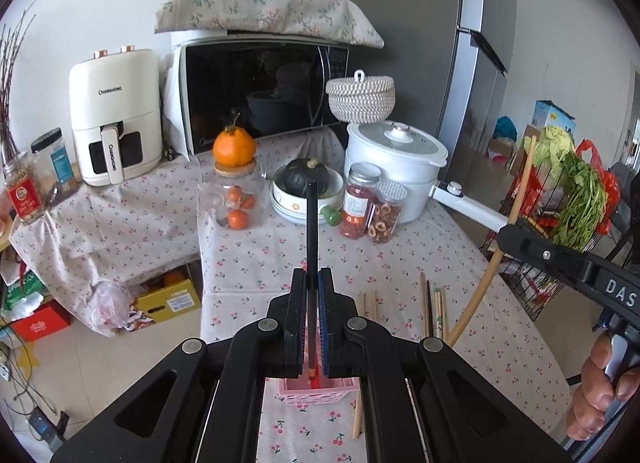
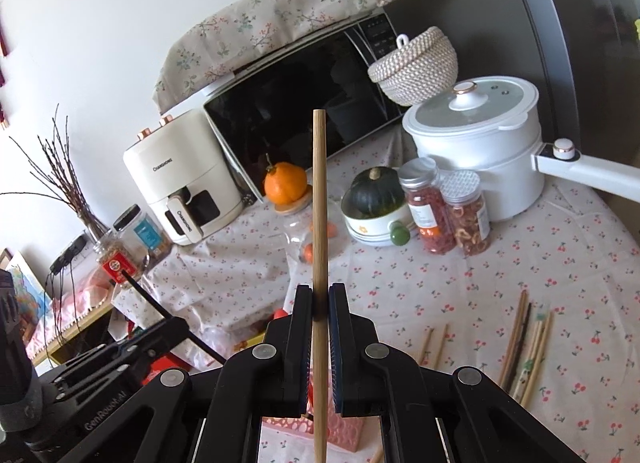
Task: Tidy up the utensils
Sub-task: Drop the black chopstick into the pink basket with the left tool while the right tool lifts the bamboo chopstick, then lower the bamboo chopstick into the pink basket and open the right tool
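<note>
Left tongs [image 1: 311,283] clamping a black chopstick [image 1: 312,223], right tongs [image 2: 320,299] pinching a bamboo chopstick [image 2: 319,203], both hovering over the pink holder [image 1: 320,387] on the table [image 1: 460,263]. Risking: long sticks pivoting in narrow grips, missing the holder, tipping it.
</note>
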Available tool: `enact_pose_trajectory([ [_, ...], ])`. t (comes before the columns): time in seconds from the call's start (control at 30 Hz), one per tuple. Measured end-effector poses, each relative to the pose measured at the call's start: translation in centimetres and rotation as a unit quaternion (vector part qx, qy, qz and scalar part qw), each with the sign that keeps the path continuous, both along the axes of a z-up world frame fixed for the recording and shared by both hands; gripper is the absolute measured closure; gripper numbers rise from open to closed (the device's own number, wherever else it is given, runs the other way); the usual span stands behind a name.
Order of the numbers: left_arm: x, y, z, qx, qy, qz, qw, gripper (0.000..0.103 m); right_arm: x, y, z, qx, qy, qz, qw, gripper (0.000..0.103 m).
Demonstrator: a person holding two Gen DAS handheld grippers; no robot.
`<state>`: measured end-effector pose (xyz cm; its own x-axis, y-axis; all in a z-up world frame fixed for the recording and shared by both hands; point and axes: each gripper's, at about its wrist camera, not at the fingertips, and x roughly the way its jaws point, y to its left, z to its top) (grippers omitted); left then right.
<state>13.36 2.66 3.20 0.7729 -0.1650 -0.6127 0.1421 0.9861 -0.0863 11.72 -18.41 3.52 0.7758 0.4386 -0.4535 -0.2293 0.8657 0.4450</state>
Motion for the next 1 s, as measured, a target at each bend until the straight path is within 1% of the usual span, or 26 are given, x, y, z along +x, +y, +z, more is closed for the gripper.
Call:
enact_pose_trajectory([
  [0.13,1.4,0.0,-1.7,0.002,0.021,-0.002,0.9998,0.098,0.4,0.6,-0.4,0.000,-0.001,0.002,1.000,0.098],
  [0.2,1.9,0.1,-2.4,0.000,0.022,-0.005,0.9997,0.098,0.6,0.9,-0.7,-0.001,-0.003,0.002,1.000,0.098],
  [0.3,2.4,0.3,-3.0,-0.007,0.013,-0.003,0.9999,0.097,0.9,1.3,-1.0,0.002,-0.006,0.003,1.000,0.098],
  [0.37,2.5,0.4,-3.2,-0.008,0.019,-0.004,0.9998,0.095,1.2,1.5,-1.2,0.007,-0.007,0.003,1.000,0.098],
  [0.43,2.4,0.5,-3.2,-0.008,0.026,-0.002,0.9996,0.085,1.4,1.6,-1.3,0.010,-0.007,0.001,1.000,0.098],
  [0.5,1.9,0.6,-3.2,-0.003,0.029,0.001,0.9996,0.056,1.6,1.8,-1.3,0.013,-0.007,-0.001,1.000,0.098],
  [0.53,1.6,0.7,-3.1,0.000,0.029,0.004,0.9996,0.052,1.7,1.9,-1.3,0.016,-0.007,-0.002,1.000,0.098],
  [0.63,0.5,1.2,-2.8,0.007,0.032,0.003,0.9995,0.048,2.0,2.4,-1.3,0.019,-0.012,-0.007,1.000,0.098],
  [0.8,-0.9,2.6,-3.1,0.013,0.041,0.015,0.9990,0.036,2.7,3.5,-1.8,0.010,-0.019,-0.016,1.000,0.098],
  [0.87,-1.3,3.2,-3.5,0.011,0.045,0.021,0.9987,0.035,3.2,3.9,-2.1,0.004,-0.018,-0.020,1.000,0.098],
  [1.0,-1.6,3.8,-4.6,0.008,0.062,0.020,0.9978,0.032,3.9,5.0,-2.9,-0.027,-0.017,-0.027,0.999,0.098],
])
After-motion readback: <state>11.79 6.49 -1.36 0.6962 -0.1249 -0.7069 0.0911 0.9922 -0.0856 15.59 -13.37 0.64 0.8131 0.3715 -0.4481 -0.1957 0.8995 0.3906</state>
